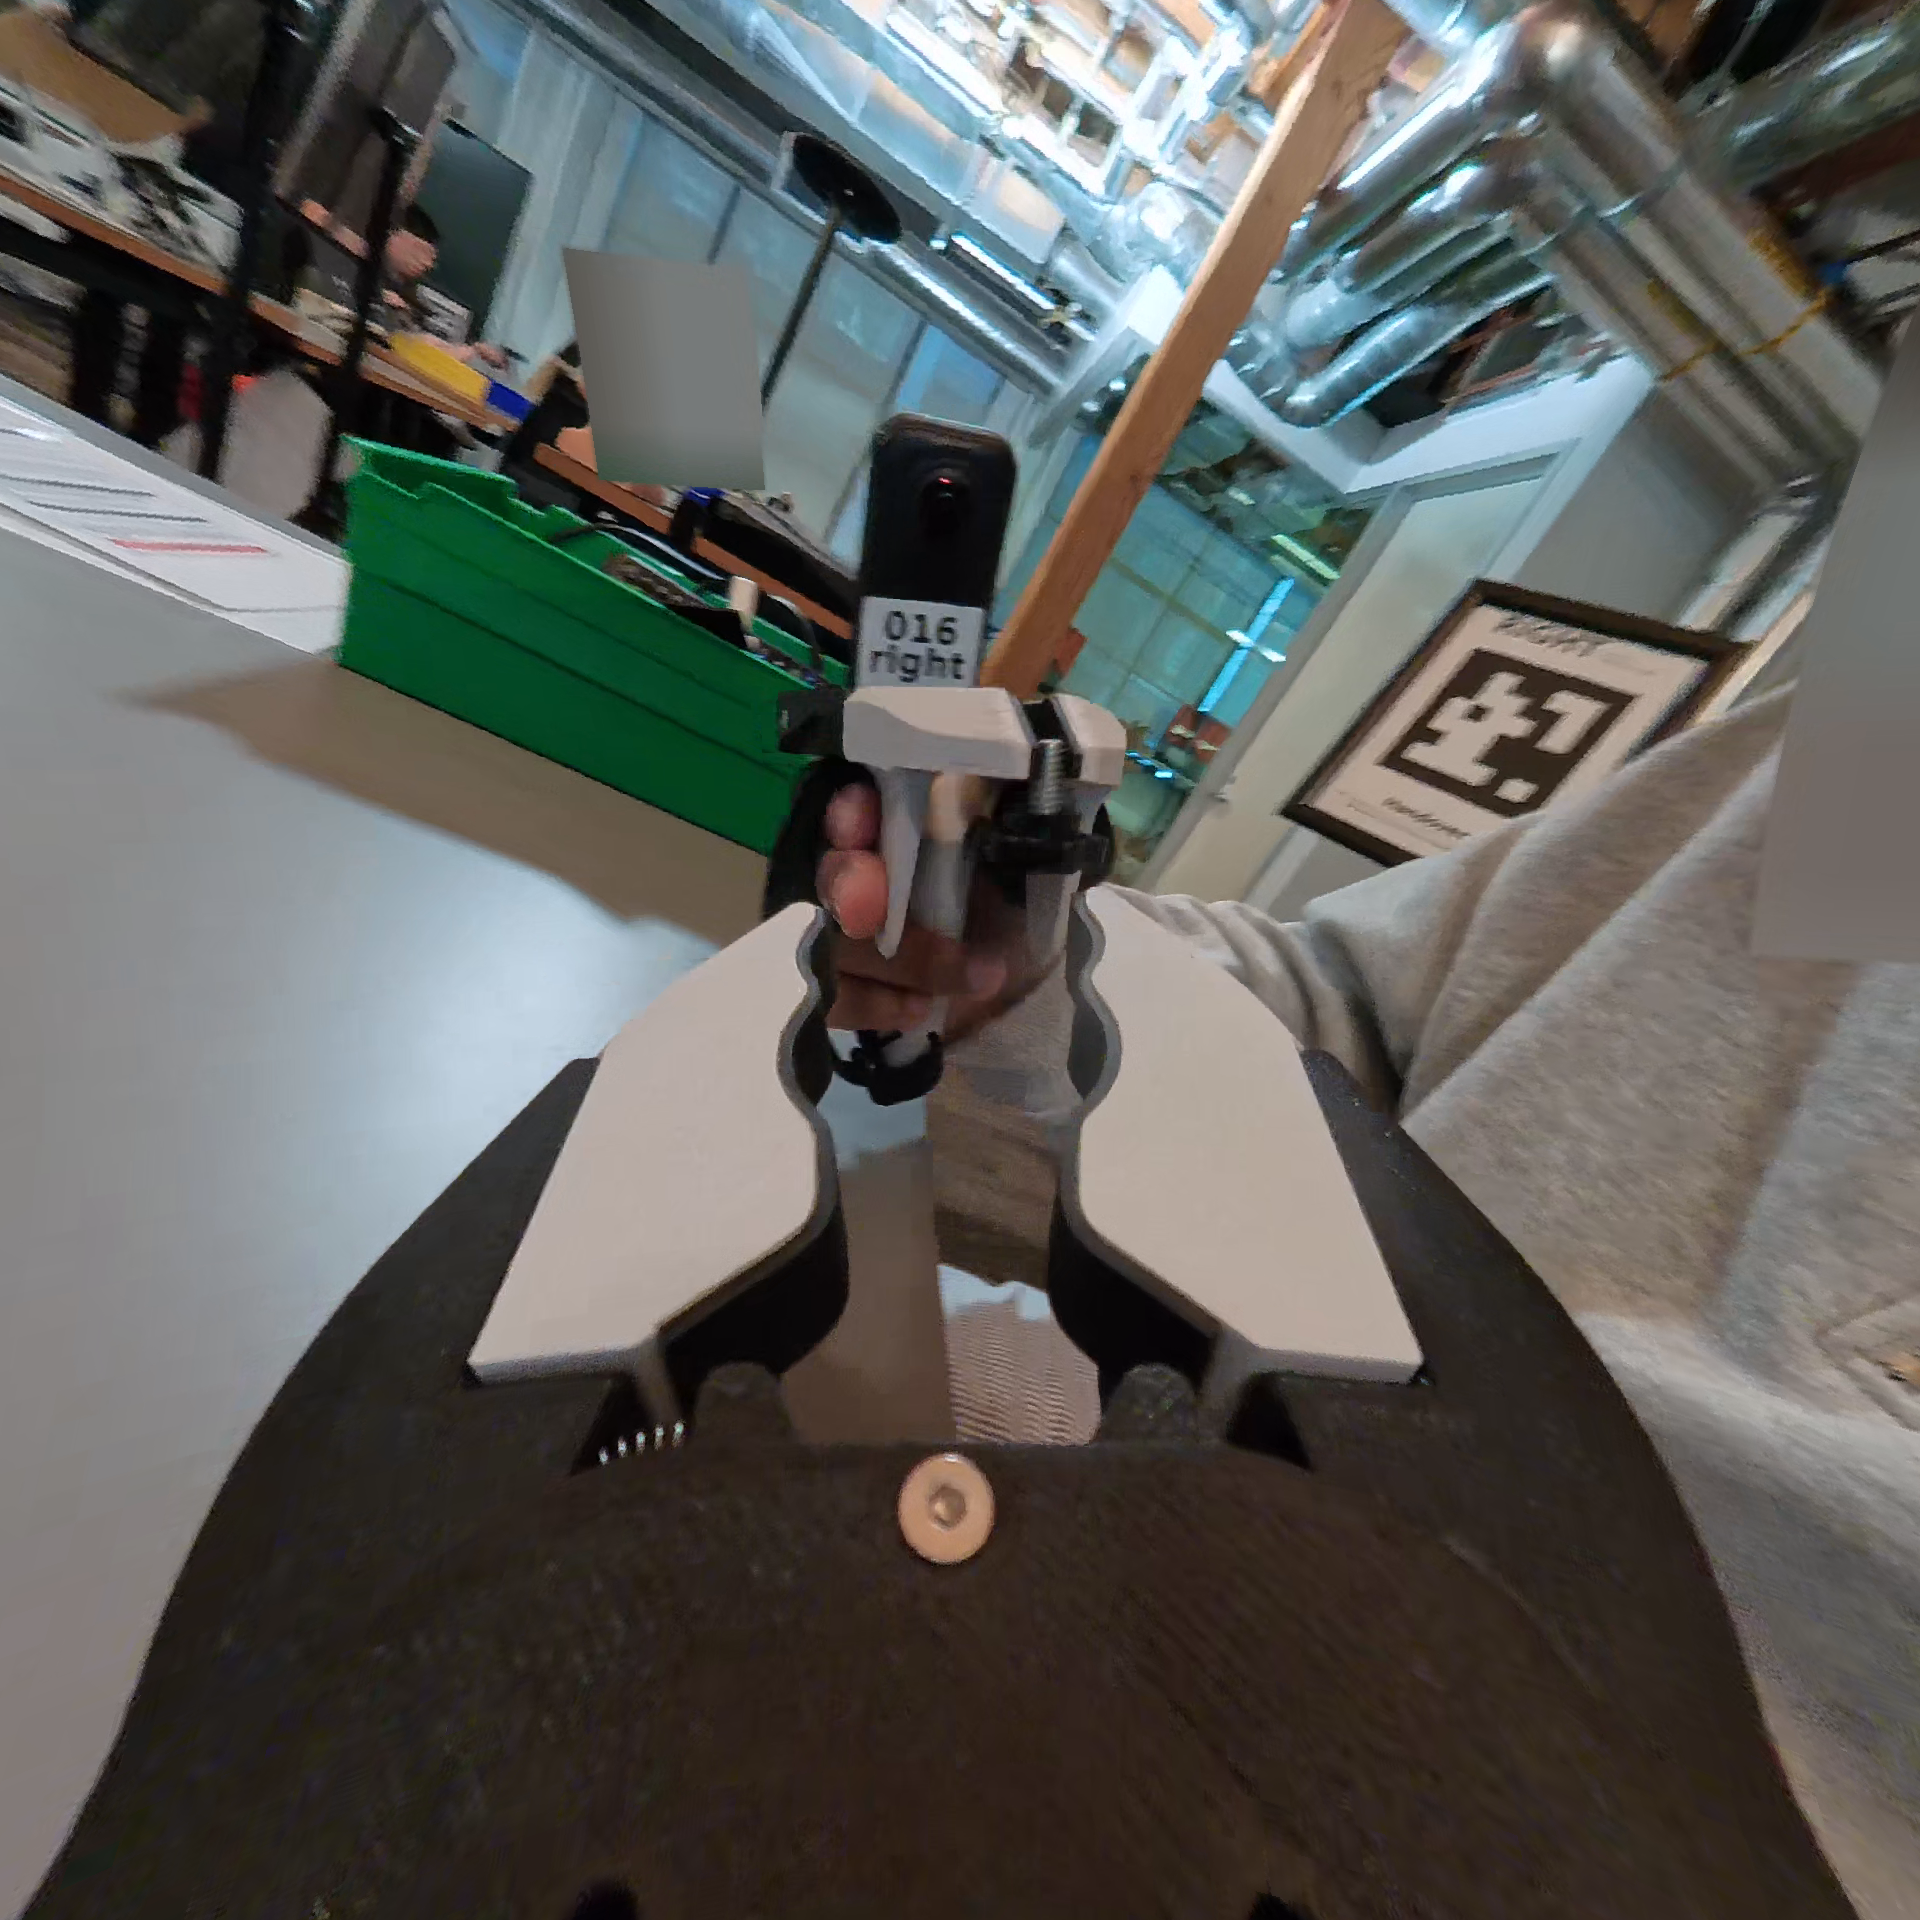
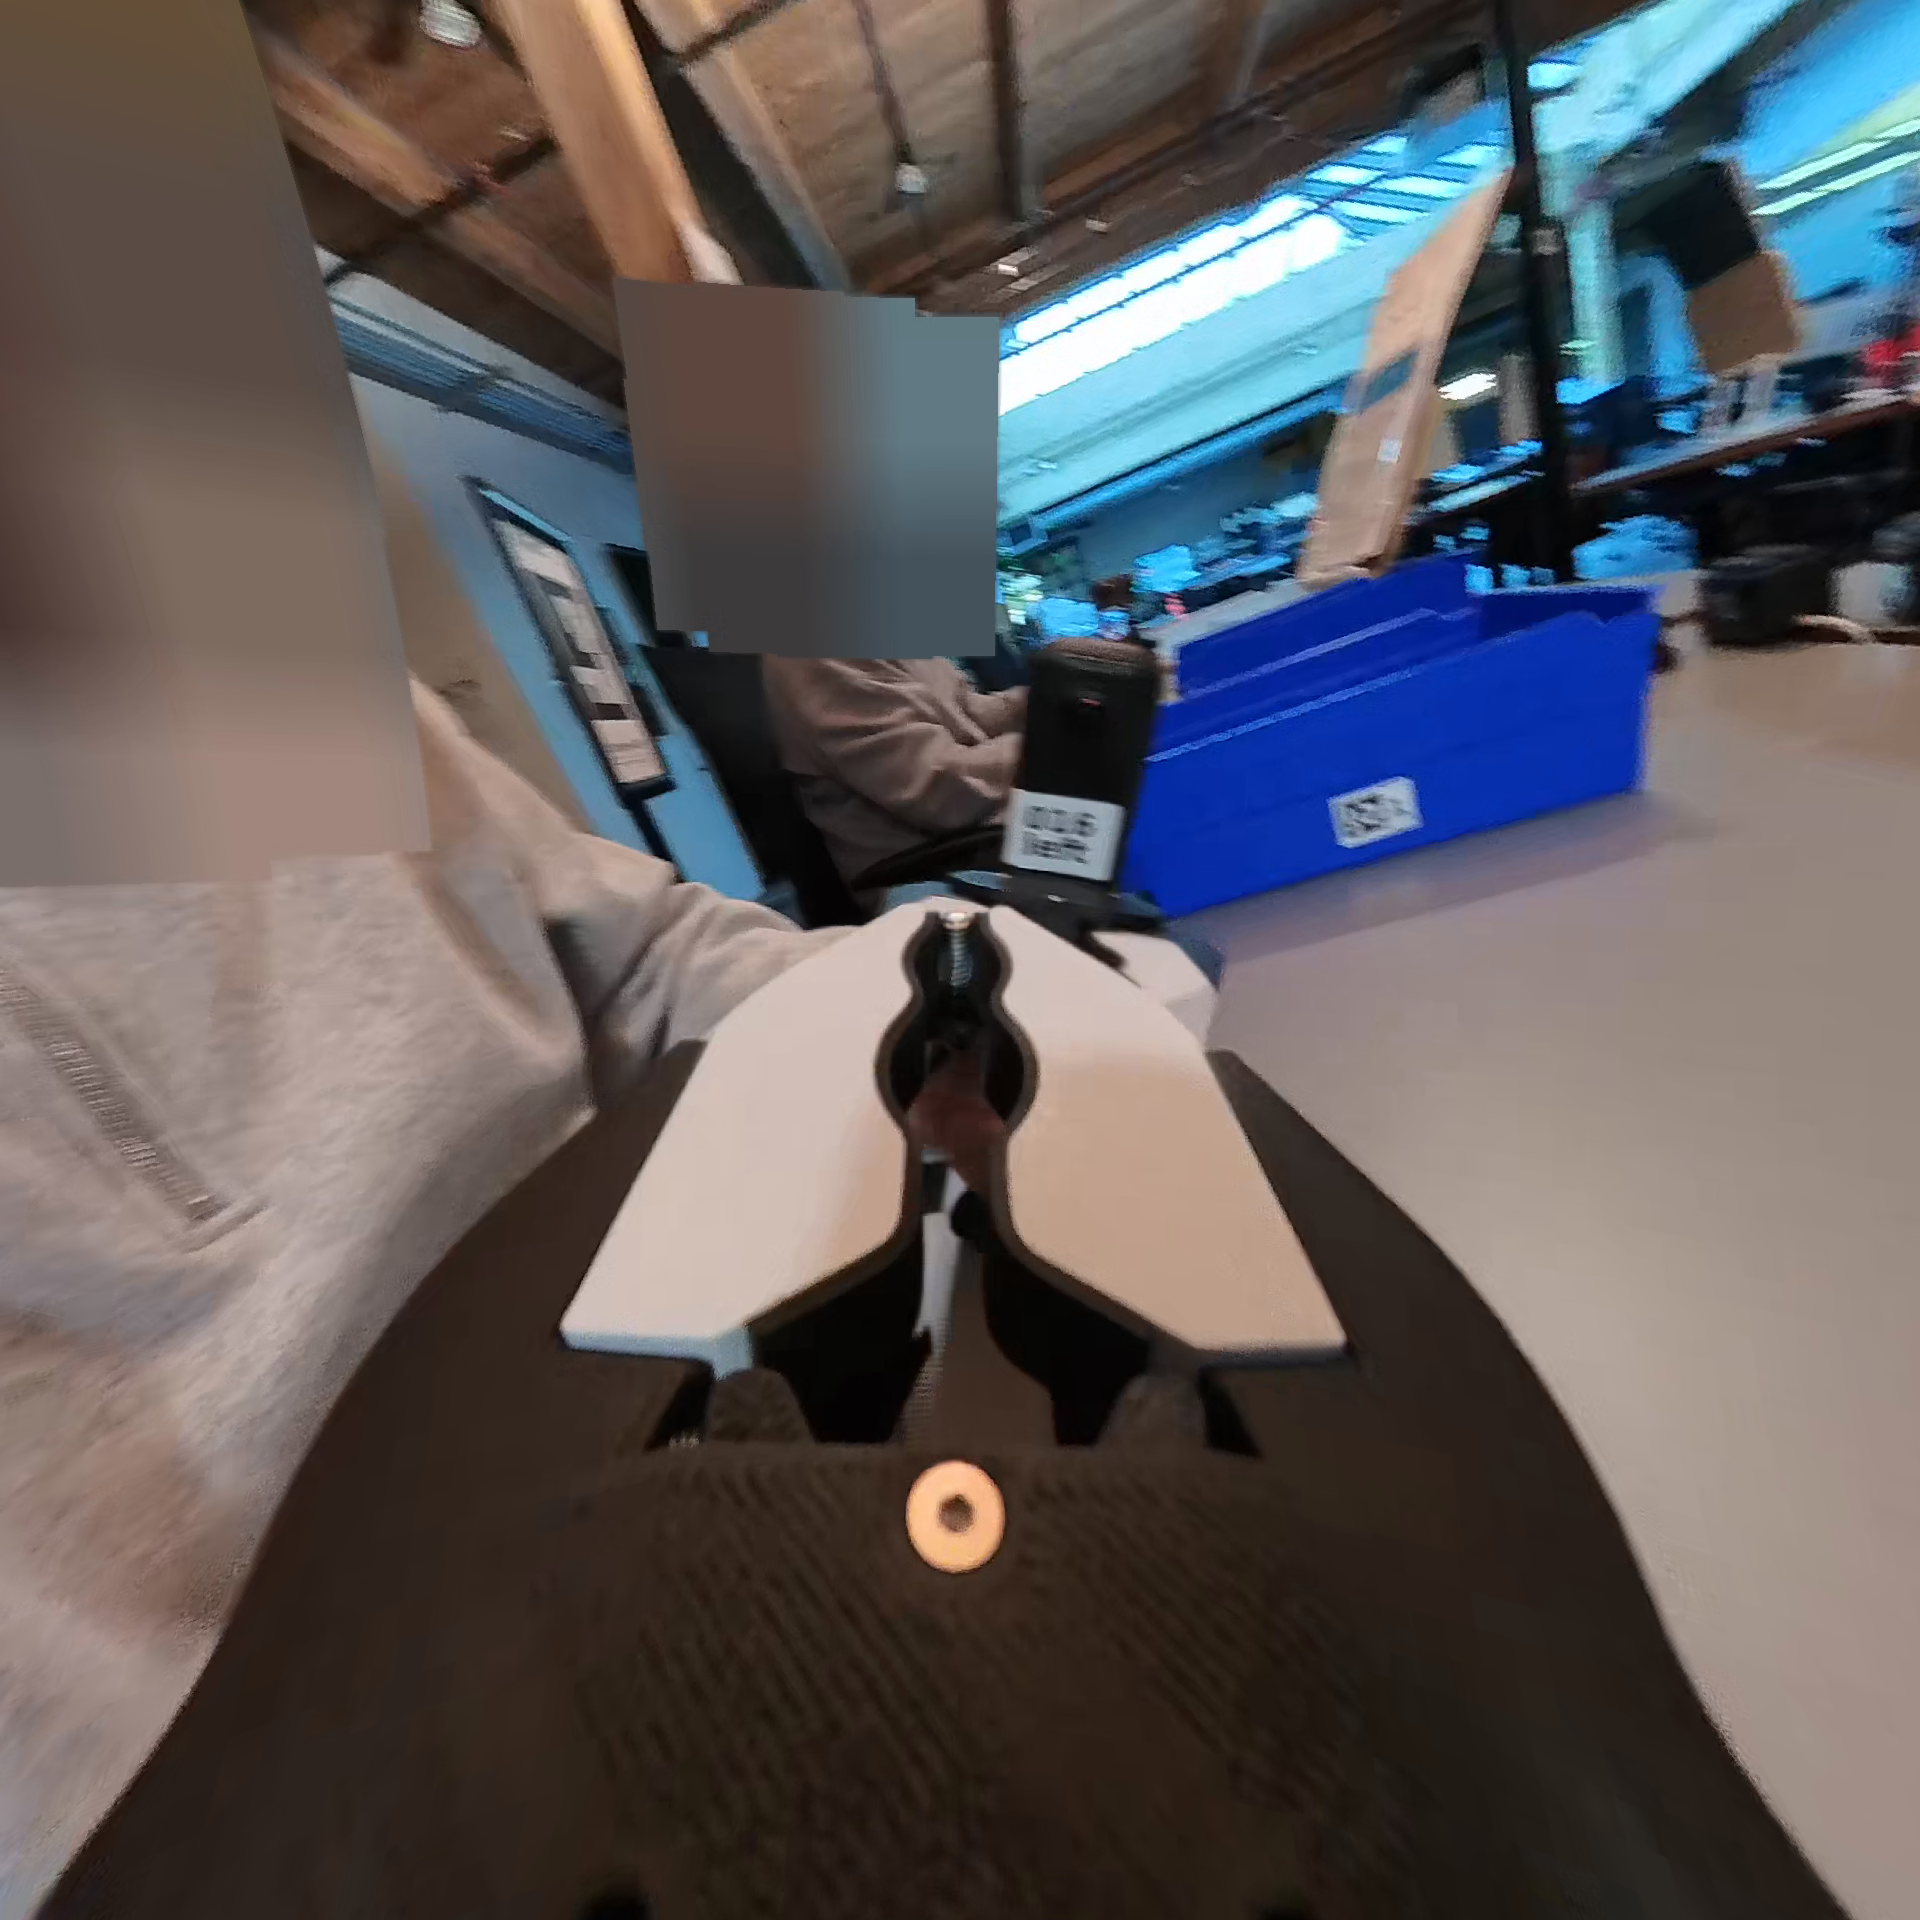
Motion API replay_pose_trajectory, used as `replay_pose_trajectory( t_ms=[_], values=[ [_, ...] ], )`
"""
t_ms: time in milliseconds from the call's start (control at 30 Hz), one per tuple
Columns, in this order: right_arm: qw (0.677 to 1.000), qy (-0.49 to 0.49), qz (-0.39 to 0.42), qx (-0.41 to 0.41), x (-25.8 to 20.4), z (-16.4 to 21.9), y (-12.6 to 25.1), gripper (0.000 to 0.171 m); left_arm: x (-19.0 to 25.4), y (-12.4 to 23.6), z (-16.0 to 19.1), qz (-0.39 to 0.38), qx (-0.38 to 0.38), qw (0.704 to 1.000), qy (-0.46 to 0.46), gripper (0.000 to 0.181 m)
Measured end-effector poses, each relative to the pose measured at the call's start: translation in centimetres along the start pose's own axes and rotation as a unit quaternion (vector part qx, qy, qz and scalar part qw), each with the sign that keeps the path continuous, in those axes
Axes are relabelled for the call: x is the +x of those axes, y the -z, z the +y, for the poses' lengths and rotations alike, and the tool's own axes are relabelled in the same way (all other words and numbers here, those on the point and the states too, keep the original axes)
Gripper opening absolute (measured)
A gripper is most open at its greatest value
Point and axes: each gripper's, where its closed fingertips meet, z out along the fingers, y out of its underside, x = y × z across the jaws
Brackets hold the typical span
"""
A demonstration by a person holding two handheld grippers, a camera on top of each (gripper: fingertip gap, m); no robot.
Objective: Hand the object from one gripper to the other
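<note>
A wide pale table (image 1: 260,1039) is seen under both grippers, and it takes up most of the lower part of each view. A grey sleeve (image 1: 1558,1039) of the person is seen at the right side of the left wrist view. Green crates (image 1: 540,623) are stacked at the far edge of the table in that view, and a blue crate (image 2: 1403,727) is placed on the table in the right wrist view. A framed black-and-white marker (image 1: 1507,717) is leaned against the wall behind the sleeve. The left gripper (image 1: 945,925) is held above the table with its jaws spread apart, and nothing is gripped between them. The right gripper (image 2: 954,925) is pointed toward it, so the two are faced tip to tip and are near each other, but no touch between them can be made out. The handle of the right gripper is held by a hand (image 1: 894,935). The jaws of the right gripper are closed on a bolt (image 2: 954,951), which is pinched at the fingertips. In the left wrist view the thread of the bolt is seen below those fingertips, and a black nut (image 1: 1039,847) is screwed on its lower end. The bolt is located just beyond the open tips of the left gripper, not between them.
</note>
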Motion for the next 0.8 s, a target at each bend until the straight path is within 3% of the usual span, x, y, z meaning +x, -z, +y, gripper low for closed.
replay_pose_trajectory(
  t_ms=[267, 633, 800],
  values=[
    [0.998, -0.018, -0.059, -0.026, -1.7, 0.5, -0.2, 0.005, 3.8, -0.2, 0.1, 0.126, -0.008, 0.991, 0.036, 0.040],
    [0.994, -0.043, -0.093, -0.046, -2.6, 1.4, -0.8, 0.006, 4.4, -0.4, 0.6, 0.136, -0.021, 0.990, 0.022, 0.023],
    [0.994, -0.039, -0.092, -0.038, -2.5, 1.3, -0.8, 0.006, 4.3, -0.4, 0.6, 0.129, -0.023, 0.991, 0.008, 0.023]
  ],
)
